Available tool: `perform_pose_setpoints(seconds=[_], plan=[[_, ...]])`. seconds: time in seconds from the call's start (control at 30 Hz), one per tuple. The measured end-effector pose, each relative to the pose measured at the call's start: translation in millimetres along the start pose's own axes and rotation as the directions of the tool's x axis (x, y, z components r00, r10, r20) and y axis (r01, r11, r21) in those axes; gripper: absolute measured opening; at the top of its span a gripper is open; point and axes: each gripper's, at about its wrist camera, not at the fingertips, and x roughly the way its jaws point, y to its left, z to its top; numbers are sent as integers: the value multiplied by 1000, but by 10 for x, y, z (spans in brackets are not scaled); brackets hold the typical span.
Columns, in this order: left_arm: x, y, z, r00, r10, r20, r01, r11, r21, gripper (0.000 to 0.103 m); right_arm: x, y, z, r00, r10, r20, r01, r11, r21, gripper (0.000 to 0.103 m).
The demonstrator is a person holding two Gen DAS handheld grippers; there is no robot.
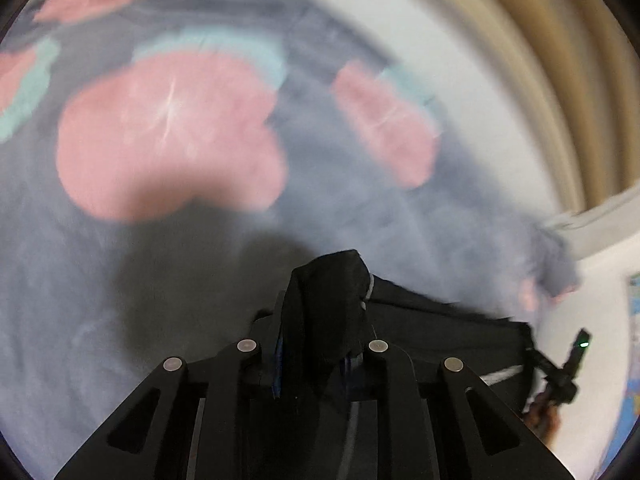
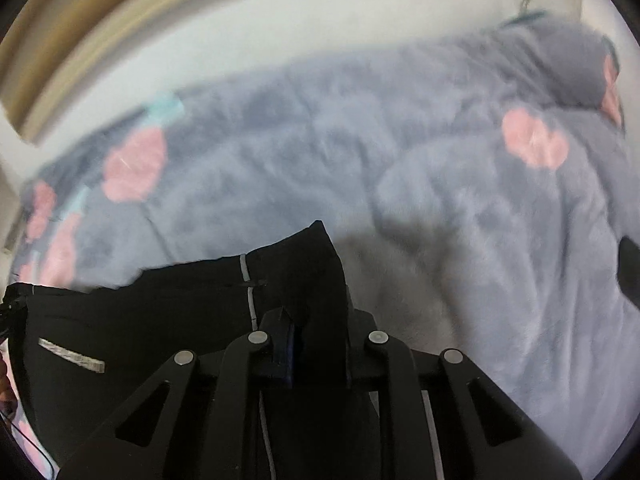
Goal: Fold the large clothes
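Both hand-held grippers pinch black trousers above a flowered blanket.

No writing is readable. The left hand-held gripper (image 1: 320,312) and the right hand-held gripper (image 2: 316,300) each clamp a bunched corner of the black trousers (image 2: 160,320), held stretched between them over the grey blanket (image 2: 440,200) with pink blotches; everything beyond is blurred.

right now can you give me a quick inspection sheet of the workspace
surface: grey blanket with pink patches, rumpled, over a white sheet
job's things: black garment with pale stripes, stretched between both grippers
clutter: nothing seen
grippers: left gripper and right gripper each shut on a bunch of the garment
cables: thin dark cord at the right view's edge
surroundings: tan headboard or frame; frames blurred
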Motion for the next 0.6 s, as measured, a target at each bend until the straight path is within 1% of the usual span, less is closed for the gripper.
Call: perform_pose_setpoints(seconds=[0.03,0.07,0.1,0.13,0.17,0.23,0.27,0.33,0.4,0.43,0.47,0.5,0.53,0.57,0.6], plan=[[143,51,-23,999,28,-29,-28,1000,-10,25,170,8,-29,999,-8,-51,8,1000,-2,19],[305,112,-52,995,75,-62,-76,997,-15,29,323,15,-67,995,-10,-102,10,1000,-6,20],[382,149,-72,990,114,-77,-116,993,-21,45,437,13,-107,990,-13,-140,12,1000,-8,22],[446,193,-78,984,152,-93,-157,987,-40,54,540,14,-141,986,-18,-167,17,1000,-4,22],[473,231,-67,984,142,-106,-149,987,-63,57,600,18,-148,983,-22,-182,22,1000,-3,23],[424,250,-42,988,112,-107,-121,990,-73,57,627,19,-142,980,-31,-194,33,999,5,27],[376,244,-43,989,100,-105,-107,992,-71,58,607,5,-132,980,-21,-199,24,1000,15,28],[183,256,-58,993,82,-85,-87,995,-54,58,512,-40,-130,982,7,-188,-2,1000,27,30],[-92,261,-95,995,74,-61,-76,996,-41,58,297,-110,-155,986,42,-163,-35,999,42,31],[-234,259,-113,997,70,-43,-72,997,-38,58,134,-140,-173,989,53,-136,-47,998,46,34],[-416,243,-151,998,67,-11,-67,997,-34,58,-120,-165,-195,994,64,-89,-61,997,40,35],[-606,212,-209,998,60,24,-60,998,-21,58,-312,-143,-226,996,65,-57,-64,998,28,39],[-754,172,-266,997,60,47,-60,998,-1,58,-562,-126,-278,998,67,-15,-67,998,8,49],[-875,132,-319,995,68,71,-69,997,17,58,-764,-106,-337,997,69,20,-69,998,-11,54],[-965,71,-369,993,76,91,-78,997,27,58,-910,-75,-390,996,72,43,-70,997,-28,64]])
